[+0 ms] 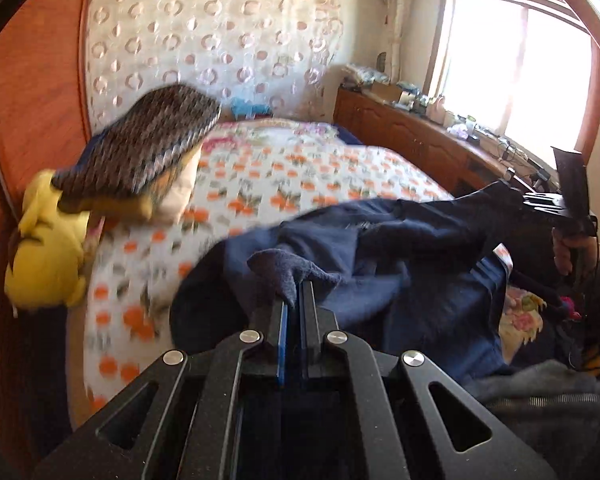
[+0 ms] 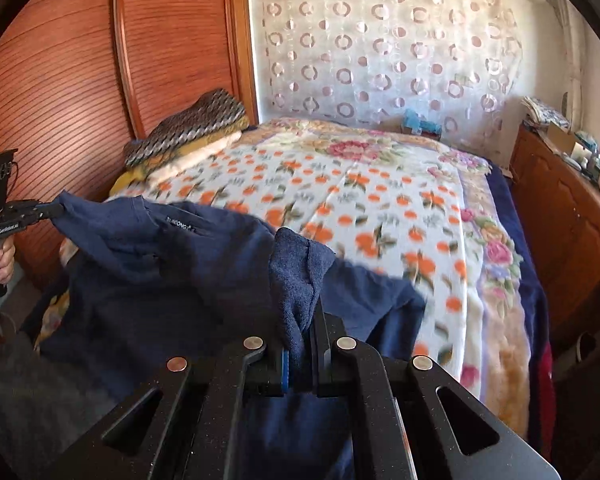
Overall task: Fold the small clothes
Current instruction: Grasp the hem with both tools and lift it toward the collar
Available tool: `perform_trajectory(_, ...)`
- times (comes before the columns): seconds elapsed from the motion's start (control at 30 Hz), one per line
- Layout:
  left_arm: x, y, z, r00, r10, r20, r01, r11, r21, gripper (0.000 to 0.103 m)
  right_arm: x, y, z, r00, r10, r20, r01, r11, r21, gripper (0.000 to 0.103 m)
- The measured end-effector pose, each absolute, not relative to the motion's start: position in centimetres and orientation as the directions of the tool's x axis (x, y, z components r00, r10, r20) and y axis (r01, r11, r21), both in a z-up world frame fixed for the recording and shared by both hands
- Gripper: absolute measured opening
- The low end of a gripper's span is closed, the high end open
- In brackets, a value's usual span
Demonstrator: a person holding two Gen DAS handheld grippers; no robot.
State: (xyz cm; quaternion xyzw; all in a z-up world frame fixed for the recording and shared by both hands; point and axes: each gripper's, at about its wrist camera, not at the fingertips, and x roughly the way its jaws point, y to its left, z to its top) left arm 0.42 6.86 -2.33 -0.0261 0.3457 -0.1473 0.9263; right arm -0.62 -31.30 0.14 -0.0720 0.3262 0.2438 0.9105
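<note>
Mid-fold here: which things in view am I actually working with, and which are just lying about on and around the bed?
In the job:
- navy T-shirt, held up over the bed
- left gripper, shut on the T-shirt
- right gripper, shut on the T-shirt

Lying about:
- floral blanket
- zigzag folded stack by the wardrobe
- yellow plush toy
- blue box
- clutter on the wooden cabinet

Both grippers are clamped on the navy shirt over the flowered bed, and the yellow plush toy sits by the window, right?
Not quite. The yellow plush toy sits by the wooden wardrobe, opposite the window, as the left wrist view shows. Both the left gripper and right gripper do clamp the navy shirt.
</note>
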Motion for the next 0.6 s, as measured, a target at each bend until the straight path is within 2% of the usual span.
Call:
perform_trajectory(0.13,-0.9,7.6,-3.7,0.704,-0.273,-0.656,0.229,0.961,-0.153,0.006,-3.3,-31.6,-0.2,0.648,0.392,-0.653,-0.486,0.873,0.041,0.006)
perform_trajectory(0.43,-1.8,7.8,-5.5,0.69,-0.24,-0.683,0.212,0.969,-0.127,0.006,-2.0,-31.3,-3.0,0.597,0.359,-0.717,-0.43,0.898,0.092,0.006)
perform_trajectory(0.6,-2.4,9.7,-3.3,0.747,-0.213,-0.63,0.172,0.977,-0.126,0.006,-1.7,-32.0,0.2,0.665,0.35,-0.66,-0.403,0.912,0.077,0.006)
